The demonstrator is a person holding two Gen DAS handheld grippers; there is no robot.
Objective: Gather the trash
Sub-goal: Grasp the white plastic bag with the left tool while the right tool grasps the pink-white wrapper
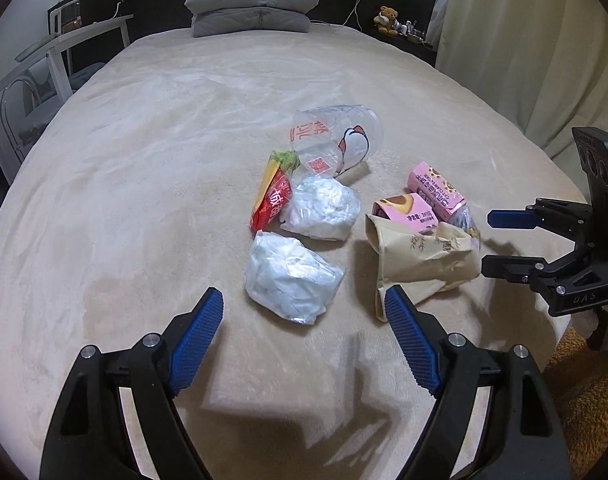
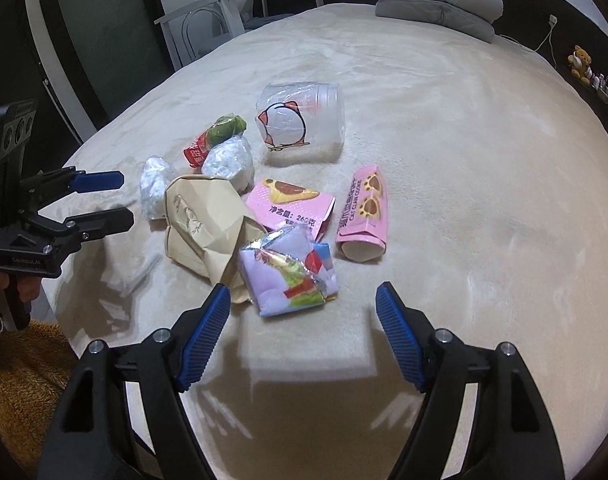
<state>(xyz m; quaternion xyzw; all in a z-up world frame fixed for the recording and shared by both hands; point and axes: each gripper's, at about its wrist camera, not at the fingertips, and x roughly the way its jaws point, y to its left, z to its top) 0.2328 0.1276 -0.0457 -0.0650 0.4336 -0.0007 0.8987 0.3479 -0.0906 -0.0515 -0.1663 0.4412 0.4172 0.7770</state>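
Observation:
Trash lies in a loose heap on the beige bed cover (image 1: pixel 144 200). It includes a clear cartoon cup (image 1: pixel 336 140) (image 2: pixel 300 120), a red snack wrapper (image 1: pixel 272 196), two crumpled white bags (image 1: pixel 324 208) (image 1: pixel 292 276), a brown paper bag (image 1: pixel 420 256) (image 2: pixel 204 220), two pink boxes (image 2: pixel 292 204) (image 2: pixel 364 208) and a colourful foil wrapper (image 2: pixel 292 272). My left gripper (image 1: pixel 303 296) (image 2: pixel 127 198) is open, its tips just short of the nearer white bag. My right gripper (image 2: pixel 303 291) (image 1: pixel 487 242) is open just short of the foil wrapper, beside the paper bag.
Folded grey bedding (image 1: pixel 252 4) sits at the head of the bed. A white chair (image 1: pixel 64 60) stands off the bed's left side and a curtain (image 1: pixel 524 40) hangs on the right. A teddy bear (image 1: pixel 388 20) rests on the headboard shelf. Orange-brown carpet (image 1: pixel 584 380) lies below the near edge.

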